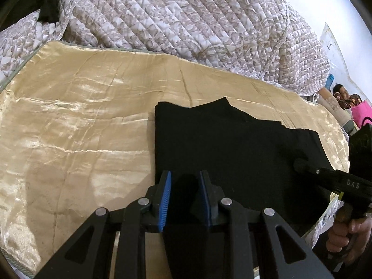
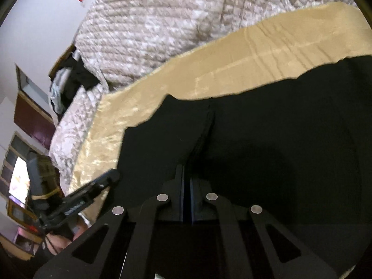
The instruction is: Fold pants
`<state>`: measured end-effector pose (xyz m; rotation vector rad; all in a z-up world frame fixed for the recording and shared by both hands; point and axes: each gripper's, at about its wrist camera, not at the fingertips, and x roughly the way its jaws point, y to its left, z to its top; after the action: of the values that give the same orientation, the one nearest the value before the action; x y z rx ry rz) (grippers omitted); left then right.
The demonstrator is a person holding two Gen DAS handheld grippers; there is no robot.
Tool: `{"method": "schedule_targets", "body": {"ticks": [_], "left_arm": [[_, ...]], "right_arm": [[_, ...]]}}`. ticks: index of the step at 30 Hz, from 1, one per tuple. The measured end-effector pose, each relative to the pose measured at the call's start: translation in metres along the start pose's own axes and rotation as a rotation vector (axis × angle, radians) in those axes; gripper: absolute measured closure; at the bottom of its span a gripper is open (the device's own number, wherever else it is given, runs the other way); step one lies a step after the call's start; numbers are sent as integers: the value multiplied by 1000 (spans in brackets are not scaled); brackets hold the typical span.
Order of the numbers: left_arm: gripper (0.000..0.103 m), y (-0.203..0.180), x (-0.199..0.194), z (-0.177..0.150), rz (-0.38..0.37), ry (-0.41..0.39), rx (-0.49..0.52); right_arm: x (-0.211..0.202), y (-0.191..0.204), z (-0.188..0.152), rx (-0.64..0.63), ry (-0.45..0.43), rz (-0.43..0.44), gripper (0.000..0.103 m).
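The black pants [image 1: 232, 139] lie folded into a rough rectangle on a golden satin sheet [image 1: 81, 127]. At their near left edge my left gripper [image 1: 185, 174] is shut on a thick fold of the black cloth, which fills the gap between its blue pads. My right gripper [image 2: 186, 169] has its pads together over the pants [image 2: 279, 127], where a raised crease of cloth runs into its tips. In the left wrist view the right gripper [image 1: 300, 164] touches the pants' near right part. The left gripper [image 2: 114, 175] shows at the pants' left edge in the right wrist view.
A heaped quilted floral blanket [image 1: 186, 18] borders the far side of the sheet [image 2: 232, 65]. A hand [image 1: 344, 237] holds the right gripper's handle. A pink bag [image 1: 361, 114] and a seated person [image 1: 341, 93] are at the far right. Bare sheet lies left of the pants.
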<state>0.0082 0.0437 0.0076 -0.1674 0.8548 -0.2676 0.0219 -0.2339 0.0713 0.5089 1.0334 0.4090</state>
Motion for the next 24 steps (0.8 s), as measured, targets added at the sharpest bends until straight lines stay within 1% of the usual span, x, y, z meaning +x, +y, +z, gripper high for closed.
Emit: {"method": "schedule_targets", "body": {"ticks": [1,3,4,6,8,9,11,12,13,14,16,18,21,24], "left_arm": [[76,0,0,-1,-1,1,5],[76,-1,0,-1,0,2,12],[76,-2,0,-1,3,2,17],[76,-2,-2,-1,2,-2,17],[76,0,-2,-1,1,-3,17],[76,1,-2,-1,3,-1,15],[76,2,-2,0,5,0,11],[76,2,-4,1,10,-6,13],[76,2,-6,2,15,-14,13],[76,2,-6,4,18,-18,10],[72,2,-3,9,20,-16,4],[71,-1,3,16,45,-7,11],[71,-10,13,27,56,-5,43],[71,-18,29,35,68,3,99]], "right_arm": [[-2,-1,-2,0,-6,-8,101],[3,-9,-8,23,14,-41,101],[6,-12,-9,35,22,-45,101],[3,-12,-7,43,10,-39,101],[-4,-4,-5,2,-16,-42,101],[-3,-3,-5,-9,-15,-46,101],[7,-10,-6,-1,29,-67,101],[7,-11,-6,6,23,-66,101],[1,-8,-4,-7,-3,-101,98],[-7,-4,-2,-44,-43,-161,98],[-18,1,3,-78,-101,-208,97],[-21,6,9,-92,-112,-183,97],[-3,16,17,-143,-61,-167,97],[29,14,29,-150,19,-182,97]]}}
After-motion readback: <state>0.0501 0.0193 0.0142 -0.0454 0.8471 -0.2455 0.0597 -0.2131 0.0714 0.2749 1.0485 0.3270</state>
